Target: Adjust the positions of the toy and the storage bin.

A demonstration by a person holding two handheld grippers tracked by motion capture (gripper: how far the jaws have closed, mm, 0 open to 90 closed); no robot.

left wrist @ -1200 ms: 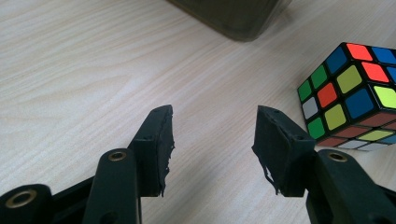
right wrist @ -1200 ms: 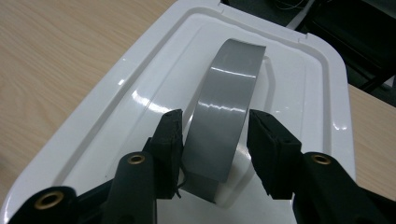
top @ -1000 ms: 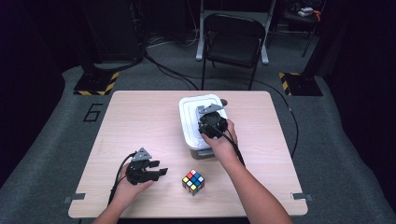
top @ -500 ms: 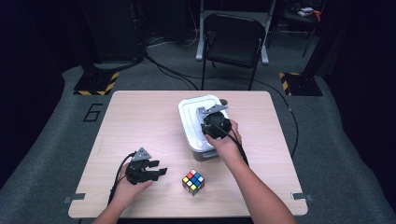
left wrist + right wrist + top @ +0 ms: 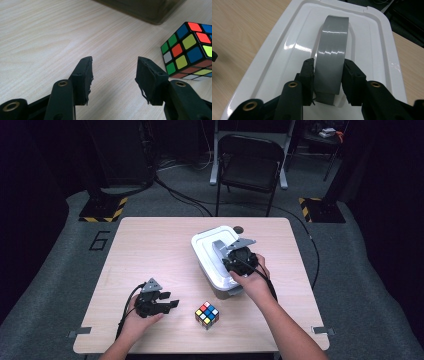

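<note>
A white lidded box [image 5: 207, 242] stands at the table's middle right, with a grey strap handle [image 5: 333, 47] across its lid [image 5: 287, 50]. My right gripper [image 5: 328, 62] has just been closing. Its pads now press on both sides of that handle, and in the high view the right gripper [image 5: 229, 252] sits over the lid. A multicoloured puzzle cube [image 5: 207, 314] lies near the front edge. My left gripper [image 5: 172, 304] rests low on the table to the cube's left. In its own view the left gripper [image 5: 114, 62] is open with nothing between the jaws, and the cube [image 5: 190, 50] sits to the right.
The wooden table [image 5: 150, 250] has bare room on its left half. A folding chair [image 5: 250, 165] stands behind the far edge. Cables [image 5: 312, 255] trail on the floor to the right.
My right hand and gripper have shifted a little to the right and toward the near edge over the lid. The left gripper and the cube have stayed put.
</note>
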